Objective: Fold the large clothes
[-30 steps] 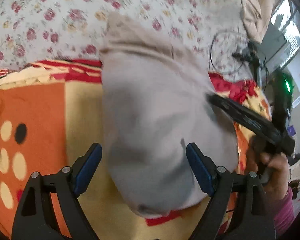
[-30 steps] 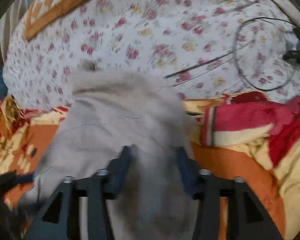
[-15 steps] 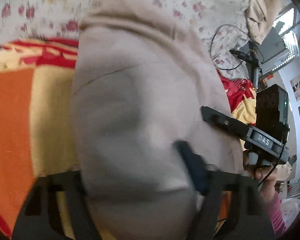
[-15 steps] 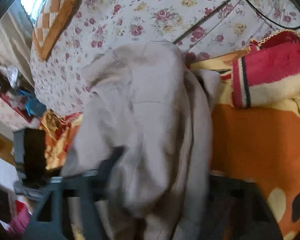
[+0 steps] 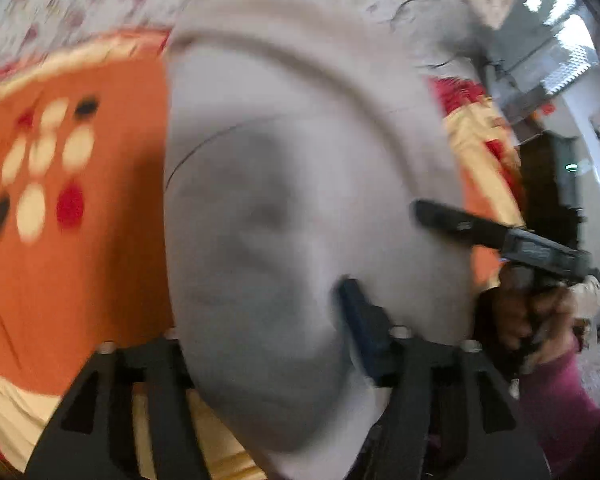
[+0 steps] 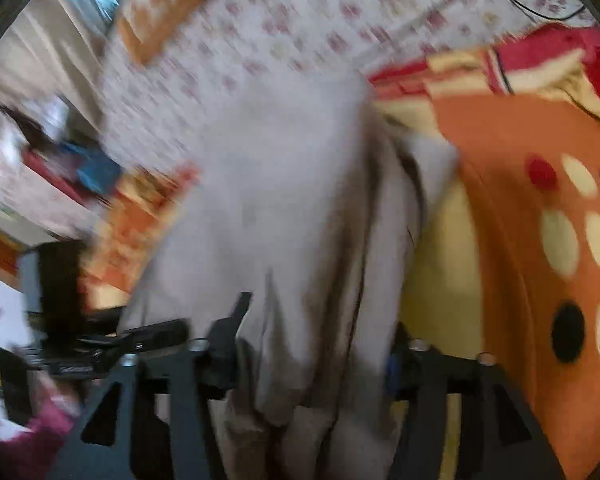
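A large grey-beige garment [image 5: 300, 160] lies bunched on an orange blanket [image 5: 80, 260] and fills most of the blurred left wrist view. My left gripper [image 5: 260, 312] straddles its near end. Its jaws are opening; cloth sits between them and drapes over the left finger, and the blue right pad [image 5: 360, 320] shows beside it. In the right wrist view the same garment [image 6: 280, 180] runs lengthwise between the fingers of my right gripper [image 6: 320, 320], whose jaws are opening too, with folds of cloth between them. The right gripper's finger [image 5: 452, 220] lies against the garment's right edge.
A floral sheet [image 6: 300, 20] covers the bed beyond the blanket [image 6: 520, 220], with a checked orange pillow [image 6: 172, 8] and a black cable [image 6: 532, 4] on it. A hand [image 5: 540, 320] in a magenta sleeve [image 5: 556, 400] holds the right gripper. Room clutter lies off the bed's edge.
Both grippers have swept across the bed and come in low over the garment, which now fills the views. Their jaws narrowed around the cloth, then widened again. The blanket's dotted patch came into view.
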`<act>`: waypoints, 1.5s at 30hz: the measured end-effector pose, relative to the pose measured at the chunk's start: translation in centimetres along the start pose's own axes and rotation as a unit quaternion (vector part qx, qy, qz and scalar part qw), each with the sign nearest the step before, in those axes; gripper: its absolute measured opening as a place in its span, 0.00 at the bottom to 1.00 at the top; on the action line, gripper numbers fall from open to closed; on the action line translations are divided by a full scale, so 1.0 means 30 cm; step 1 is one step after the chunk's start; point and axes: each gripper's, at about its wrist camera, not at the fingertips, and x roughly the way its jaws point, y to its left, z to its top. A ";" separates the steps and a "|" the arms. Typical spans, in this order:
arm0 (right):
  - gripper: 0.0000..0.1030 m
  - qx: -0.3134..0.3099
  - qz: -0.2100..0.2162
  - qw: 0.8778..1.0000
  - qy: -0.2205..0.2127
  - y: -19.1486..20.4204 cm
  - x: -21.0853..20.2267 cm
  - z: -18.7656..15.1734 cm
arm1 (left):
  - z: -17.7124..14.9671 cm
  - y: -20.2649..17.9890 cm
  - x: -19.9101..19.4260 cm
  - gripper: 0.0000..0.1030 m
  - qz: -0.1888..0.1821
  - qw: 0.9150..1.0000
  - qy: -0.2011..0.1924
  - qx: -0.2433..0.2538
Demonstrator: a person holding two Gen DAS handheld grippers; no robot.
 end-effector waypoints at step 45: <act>0.70 -0.085 -0.191 0.975 -0.079 0.164 0.001 -0.047 | -0.024 -0.081 -0.094 0.83 0.158 0.978 -0.133 -0.002</act>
